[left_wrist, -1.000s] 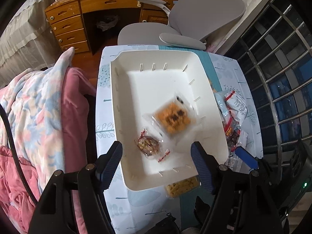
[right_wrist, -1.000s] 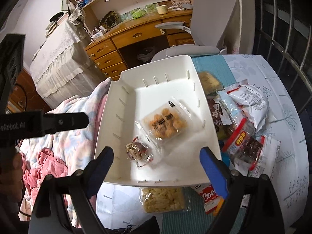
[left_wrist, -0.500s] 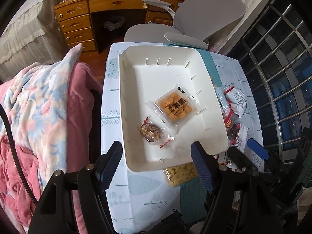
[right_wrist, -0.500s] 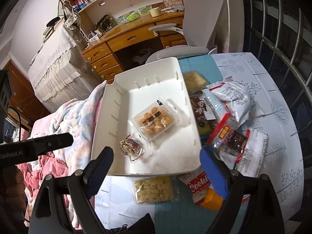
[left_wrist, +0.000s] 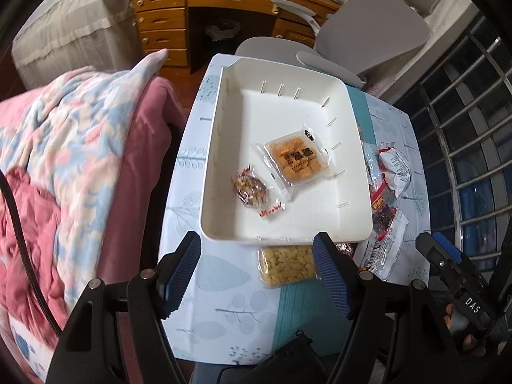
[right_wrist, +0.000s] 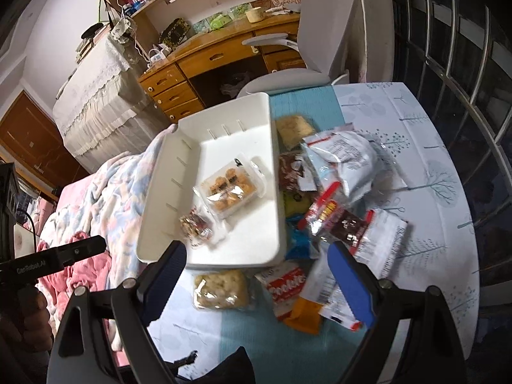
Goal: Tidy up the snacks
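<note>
**Two grippers raised, two snacks binned**

Two grippers, both pointing steeply down at the worktop. Left gripper: jaws apart, nothing between them, hovering over the near rim of the white bin. Right gripper: jaws spread wider, empty, above the near end of the snack pile.

Bin contents, two items: one orange cake pack and one small nut-candy packet, lying side by side on the floor of the bin.

Outside the bin: one yellow puffed-rice bar just below its near wall, one red cookie pack beside that, and a heap of packets along the bin's right side.

Compared with a second ago, both grippers have drawn back toward the near edge; the bar now shows in full.
</note>
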Demonstrator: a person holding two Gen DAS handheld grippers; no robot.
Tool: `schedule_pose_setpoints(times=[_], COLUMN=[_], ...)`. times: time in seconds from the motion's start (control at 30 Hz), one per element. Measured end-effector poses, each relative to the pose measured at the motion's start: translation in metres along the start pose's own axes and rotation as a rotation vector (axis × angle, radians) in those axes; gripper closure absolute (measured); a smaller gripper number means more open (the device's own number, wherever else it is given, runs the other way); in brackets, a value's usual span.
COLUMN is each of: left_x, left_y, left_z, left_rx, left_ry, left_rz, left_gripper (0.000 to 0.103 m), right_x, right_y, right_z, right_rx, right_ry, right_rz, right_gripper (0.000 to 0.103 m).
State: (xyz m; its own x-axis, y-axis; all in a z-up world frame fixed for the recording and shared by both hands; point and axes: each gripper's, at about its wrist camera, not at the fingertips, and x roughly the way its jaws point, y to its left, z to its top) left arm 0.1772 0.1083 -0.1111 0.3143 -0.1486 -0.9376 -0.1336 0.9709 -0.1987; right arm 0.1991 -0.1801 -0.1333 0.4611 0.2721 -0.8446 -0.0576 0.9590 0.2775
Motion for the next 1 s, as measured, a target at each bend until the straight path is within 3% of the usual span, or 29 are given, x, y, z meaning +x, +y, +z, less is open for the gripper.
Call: schedule_pose_setpoints(times=[0.53,0.77,1.0], left_x=[0.03,0.064,0.108], left_y=[-0.024,-0.028,-0.028], left_z=[-0.06,-0.082,-0.089], left_rx=[-0.144,-0.127,-0.139], left_ry=[0.047,0.119,0.197], left_rz=[0.025,0.007,-0.002], left_gripper=[0.017,0.016,0.016], right_x=[0.011,0.034,0.056], right_y=[-0.067,-0.096,-0.125], right_z=[-0.007,-0.024,-0.043], right_rx=[0.017,0.045,0.178], right_ry=[0.167,0.28,0.387], right_rz=[0.038,-0.021,-0.03], right_gripper=[0.012,0.012,0.012])
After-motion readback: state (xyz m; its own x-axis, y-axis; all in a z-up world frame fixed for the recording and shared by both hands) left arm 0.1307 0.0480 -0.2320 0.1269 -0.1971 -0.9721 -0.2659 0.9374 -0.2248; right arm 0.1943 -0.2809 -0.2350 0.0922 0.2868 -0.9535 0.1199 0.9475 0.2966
